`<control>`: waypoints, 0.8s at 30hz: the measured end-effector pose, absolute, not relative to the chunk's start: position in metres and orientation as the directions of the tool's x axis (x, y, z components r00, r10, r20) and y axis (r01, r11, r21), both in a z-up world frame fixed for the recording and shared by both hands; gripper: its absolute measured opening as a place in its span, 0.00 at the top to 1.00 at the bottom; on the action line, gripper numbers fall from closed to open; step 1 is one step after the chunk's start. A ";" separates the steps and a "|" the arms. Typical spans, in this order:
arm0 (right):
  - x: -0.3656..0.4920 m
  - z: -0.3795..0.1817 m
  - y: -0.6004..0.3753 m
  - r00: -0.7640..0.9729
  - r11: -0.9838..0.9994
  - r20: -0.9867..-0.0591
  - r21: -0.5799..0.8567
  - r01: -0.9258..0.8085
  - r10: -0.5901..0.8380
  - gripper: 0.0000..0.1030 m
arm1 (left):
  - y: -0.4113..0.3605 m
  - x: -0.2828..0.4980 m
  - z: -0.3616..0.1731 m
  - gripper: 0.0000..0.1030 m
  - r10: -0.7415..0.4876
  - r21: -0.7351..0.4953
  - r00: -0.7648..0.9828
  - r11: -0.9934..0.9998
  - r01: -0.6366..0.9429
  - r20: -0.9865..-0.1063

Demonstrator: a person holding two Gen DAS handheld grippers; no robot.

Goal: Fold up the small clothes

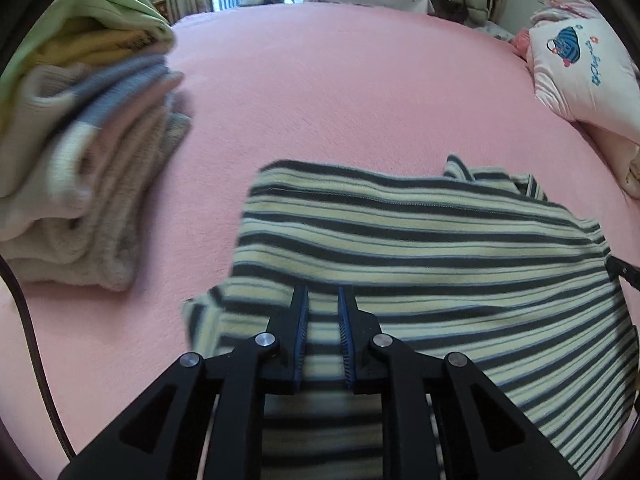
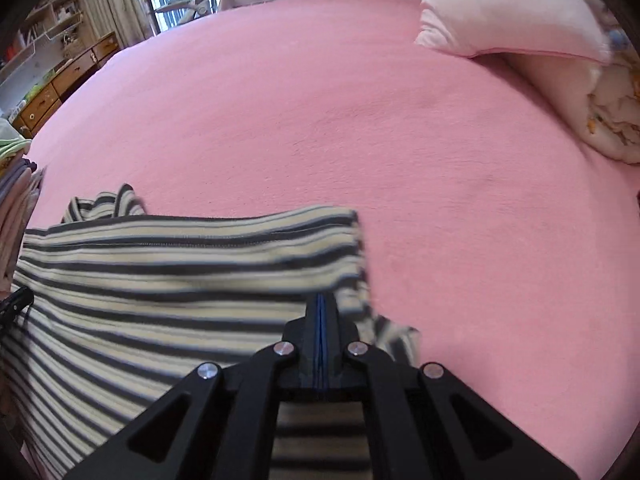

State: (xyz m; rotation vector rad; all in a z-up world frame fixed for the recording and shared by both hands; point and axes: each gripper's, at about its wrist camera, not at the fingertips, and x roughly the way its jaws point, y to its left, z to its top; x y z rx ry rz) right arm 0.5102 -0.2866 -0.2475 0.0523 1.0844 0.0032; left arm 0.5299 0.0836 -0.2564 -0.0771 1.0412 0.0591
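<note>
My right claw (image 2: 322, 300) is clenched tight, tips at the near edge of the striped top (image 2: 172, 280); cloth looks pinched but the blur hides the bite. My left claw (image 1: 323, 294) has a narrow gap, striped cloth showing between the pads (image 1: 345, 320); I can't tell if they press it yet. No earlier look, so only that.

The top lies on the pink bed (image 2: 360, 128), already doubled over, one sleeve or collar poking out at its far edge. A stack (image 1: 80, 152) of folded clothes sits left of the top, a pillow (image 1: 580, 72) far right of it.

To do this fold well, I judge: get both claws biting the same near hem, lift evenly, carry it toward the top's far edge, keep stripes parallel, lay down flat. Risk: left side slipping, skewing the fold.
</note>
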 end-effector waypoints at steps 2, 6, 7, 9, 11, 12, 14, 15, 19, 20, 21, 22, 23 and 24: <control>0.495 -0.237 -0.284 0.487 0.997 -0.871 0.074 0.005 0.062 1.00 | 0.088 0.517 -0.243 0.85 0.006 -0.049 0.512 0.994 -0.093 -0.859; 0.450 -0.214 -0.268 0.505 0.990 -0.852 0.125 -0.063 0.140 1.00 | 0.092 0.484 -0.216 0.72 0.022 -0.032 0.522 0.995 -0.094 -0.852; 0.436 -0.208 -0.261 0.503 0.987 -0.849 0.133 -0.087 0.159 1.00 | 0.092 0.471 -0.209 0.64 0.034 -0.020 0.526 0.995 -0.096 -0.850; 0.415 -0.200 -0.251 0.498 0.983 -0.848 0.140 -0.118 0.181 1.00 | 0.091 0.449 -0.198 0.57 0.036 -0.018 0.536 0.995 -0.096 -0.844; 0.389 -0.188 -0.239 0.497 0.976 -0.842 0.156 -0.151 0.212 1.00 | 0.091 0.425 -0.185 0.57 0.025 -0.028 0.537 0.996 -0.090 -0.843; 0.378 -0.181 -0.233 0.497 0.973 -0.839 0.162 -0.162 0.222 1.00 | 0.091 0.412 -0.179 0.57 0.017 -0.035 0.535 0.996 -0.086 -0.844; 0.360 -0.172 -0.226 0.497 0.967 -0.832 0.179 -0.180 0.247 1.00 | 0.091 0.390 -0.168 0.56 0.006 -0.046 0.537 0.995 -0.083 -0.844; 0.349 -0.165 -0.222 0.500 0.964 -0.827 0.186 -0.190 0.258 1.00 | 0.090 0.376 -0.160 0.56 -0.003 -0.055 0.541 0.995 -0.079 -0.841; 0.312 -0.140 -0.214 0.523 0.956 -0.804 0.197 -0.217 0.284 1.00 | 0.083 0.333 -0.138 0.53 -0.023 -0.070 0.552 0.996 -0.064 -0.833; 0.304 -0.135 -0.213 0.529 0.955 -0.798 0.200 -0.220 0.289 1.00 | 0.081 0.326 -0.133 0.52 -0.027 -0.073 0.554 0.995 -0.062 -0.832; 0.295 -0.129 -0.212 0.535 0.953 -0.792 0.203 -0.225 0.295 1.00 | 0.078 0.313 -0.126 0.52 -0.032 -0.080 0.558 0.995 -0.062 -0.829; 0.290 -0.125 -0.212 0.539 0.952 -0.788 0.203 -0.228 0.297 1.00 | 0.077 0.305 -0.122 0.51 -0.039 -0.089 0.562 0.994 -0.062 -0.827; 0.283 -0.121 -0.212 0.545 0.952 -0.784 0.202 -0.230 0.298 1.00 | 0.075 0.297 -0.118 0.49 -0.048 -0.099 0.564 0.993 -0.062 -0.824; 0.275 -0.117 -0.210 0.550 0.952 -0.780 0.200 -0.233 0.298 1.00 | 0.073 0.290 -0.114 0.48 -0.053 -0.107 0.567 0.992 -0.062 -0.822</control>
